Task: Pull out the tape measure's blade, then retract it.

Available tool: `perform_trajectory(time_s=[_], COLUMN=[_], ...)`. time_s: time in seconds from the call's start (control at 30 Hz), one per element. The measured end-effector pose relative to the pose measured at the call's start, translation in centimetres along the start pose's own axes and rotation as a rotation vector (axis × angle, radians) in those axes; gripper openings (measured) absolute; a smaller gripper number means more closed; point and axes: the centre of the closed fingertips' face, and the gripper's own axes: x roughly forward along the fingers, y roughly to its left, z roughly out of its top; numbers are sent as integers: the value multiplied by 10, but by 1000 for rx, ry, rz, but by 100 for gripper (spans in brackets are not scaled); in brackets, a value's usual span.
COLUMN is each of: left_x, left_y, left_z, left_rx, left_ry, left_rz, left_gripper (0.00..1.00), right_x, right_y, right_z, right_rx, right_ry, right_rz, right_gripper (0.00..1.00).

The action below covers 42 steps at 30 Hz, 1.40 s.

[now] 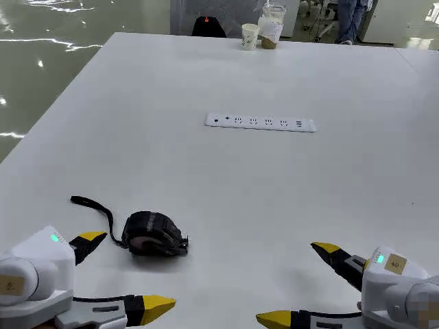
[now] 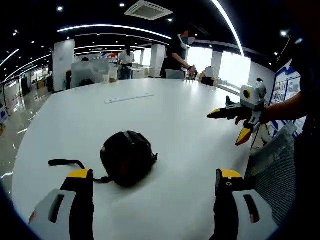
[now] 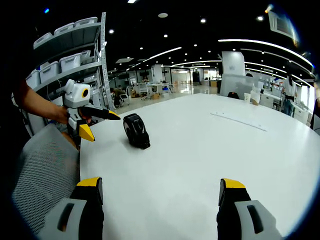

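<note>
On the white bench [image 1: 240,192], near its front edge: black tape measure [image 1: 155,234], blade in, wrist strap [image 1: 92,205] trailing left. Just ahead of the left hand-held gripper [image 1: 130,269], jaws spread wide, touching nothing. Right hand-held gripper [image 1: 295,282] well apart, likewise wide and empty. Mid-bench, white power strip [image 1: 260,123]. At far edge, paper cup [image 1: 250,36], contents hidden, beside clear plastic cup [image 1: 272,24] holding something brownish.
</note>
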Motion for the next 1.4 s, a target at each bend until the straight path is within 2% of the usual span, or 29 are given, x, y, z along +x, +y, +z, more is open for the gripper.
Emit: perform_trajectory(time_s=[0.5, 1.0, 1.23, 1.4], left_x=[-5, -5, -5, -6], left_y=[2, -1, -2, -3], left_z=[3, 0, 2, 1], left_rx=[-5, 4, 41, 45], left_ry=[-22, -4, -1, 1], left_rz=[9, -8, -11, -20], left_gripper=[99, 99, 99, 99], right_x=[-5, -7, -8, -8], right_y=[4, 2, 2, 2], right_z=[2, 3, 4, 5], right_rx=[-13, 5, 10, 12], right_ry=[-9, -20, -24, -27], right_rz=[14, 7, 8, 8], right_gripper=[99, 99, 99, 99])
